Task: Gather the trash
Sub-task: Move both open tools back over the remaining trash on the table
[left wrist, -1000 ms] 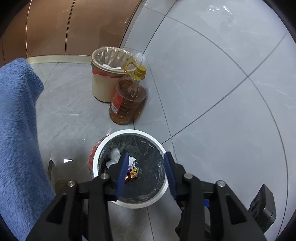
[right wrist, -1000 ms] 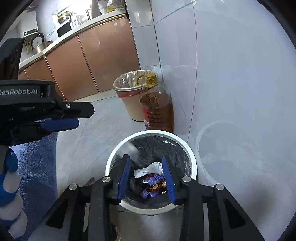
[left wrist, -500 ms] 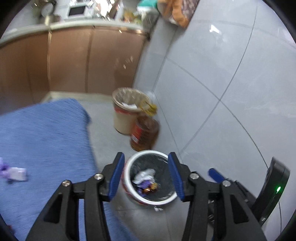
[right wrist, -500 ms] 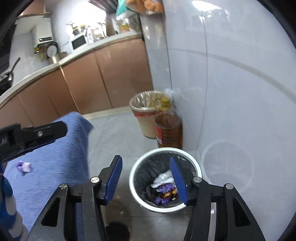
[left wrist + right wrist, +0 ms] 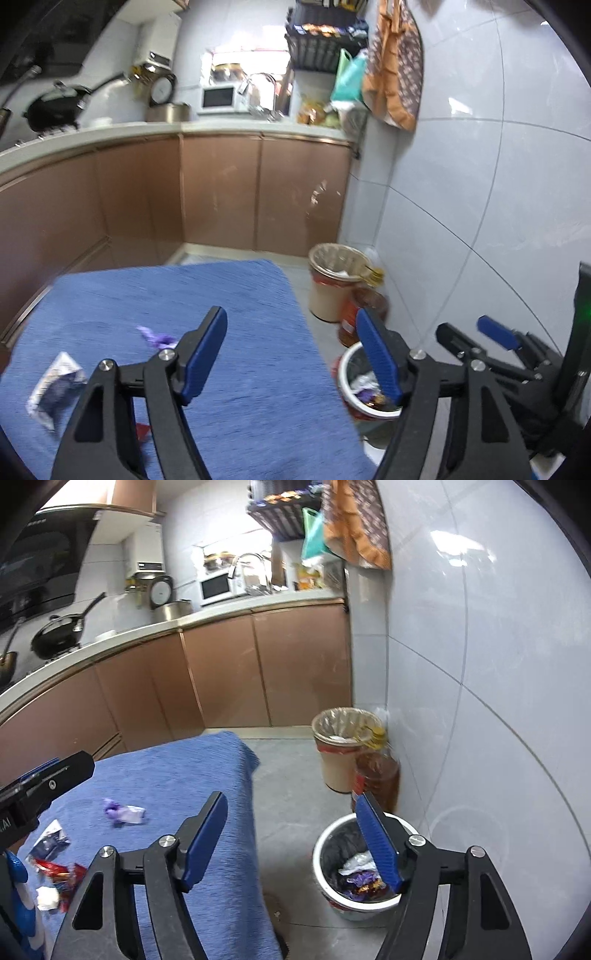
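My left gripper [image 5: 291, 354] hangs over the right edge of a blue-covered table [image 5: 207, 302], its jaws opening with nothing between them. On the cloth lie a purple wrapper [image 5: 155, 338], a silver and dark wrapper [image 5: 55, 387] and a red scrap [image 5: 142, 430]. My right gripper [image 5: 291, 836] is also opening and empty, above the floor between the table [image 5: 177, 775] and a white bin [image 5: 321, 843] with a black liner that holds several wrappers. The bin [image 5: 343, 363] sits low right in the left wrist view. Purple [image 5: 122, 812], silver [image 5: 50, 840] and red [image 5: 59, 875] wrappers show at left.
A beige lined bin [image 5: 340, 753] and an oil bottle [image 5: 376, 771] stand against the tiled wall behind the white bin. Brown kitchen cabinets [image 5: 229, 675] close off the back. Grey floor runs between table and bins.
Both grippers rose and drew back from over the white bin, and their jaws spread wider. The views tilted up, so the blue table and kitchen counter came into sight.
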`<state>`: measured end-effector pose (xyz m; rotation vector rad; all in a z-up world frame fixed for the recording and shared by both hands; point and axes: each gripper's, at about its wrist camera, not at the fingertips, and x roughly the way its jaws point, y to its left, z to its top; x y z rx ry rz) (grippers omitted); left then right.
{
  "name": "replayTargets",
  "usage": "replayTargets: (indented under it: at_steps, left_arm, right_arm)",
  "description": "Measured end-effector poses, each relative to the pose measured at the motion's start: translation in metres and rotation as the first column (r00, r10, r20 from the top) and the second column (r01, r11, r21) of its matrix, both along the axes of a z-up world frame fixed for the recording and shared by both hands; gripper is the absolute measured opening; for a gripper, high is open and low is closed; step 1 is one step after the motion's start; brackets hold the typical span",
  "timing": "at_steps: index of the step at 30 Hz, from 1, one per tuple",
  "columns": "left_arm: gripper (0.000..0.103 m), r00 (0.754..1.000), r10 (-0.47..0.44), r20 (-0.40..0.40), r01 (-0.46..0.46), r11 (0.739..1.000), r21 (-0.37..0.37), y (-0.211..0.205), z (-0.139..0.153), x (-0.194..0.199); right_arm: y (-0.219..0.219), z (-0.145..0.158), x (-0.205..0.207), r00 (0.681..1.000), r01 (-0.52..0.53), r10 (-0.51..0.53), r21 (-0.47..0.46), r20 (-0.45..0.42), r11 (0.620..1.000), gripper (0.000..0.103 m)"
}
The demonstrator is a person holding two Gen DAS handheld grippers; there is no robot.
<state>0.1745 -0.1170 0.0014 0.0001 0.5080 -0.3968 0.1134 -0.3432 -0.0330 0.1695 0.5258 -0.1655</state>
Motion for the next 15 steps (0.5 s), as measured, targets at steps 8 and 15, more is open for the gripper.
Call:
replayTargets:
  at_steps: [8,15]
  left_arm:
    - [0.073,0.993,0.088,0.076,-0.089,0.996,0.001,0.052,0.019,-0.037]
    - [0.073,0.984,0.143,0.106,-0.141,0.99,-0.02,0.085,0.025,-0.059]
  right_arm:
    - [0.038,0.027,-0.017,0.996,-0.071,0.074,-0.049,0.058,0.996,0.077]
    - [0.063,0.045,-0.03,0.988,-0.109,0.116,-0.076,0.097,0.991,0.083]
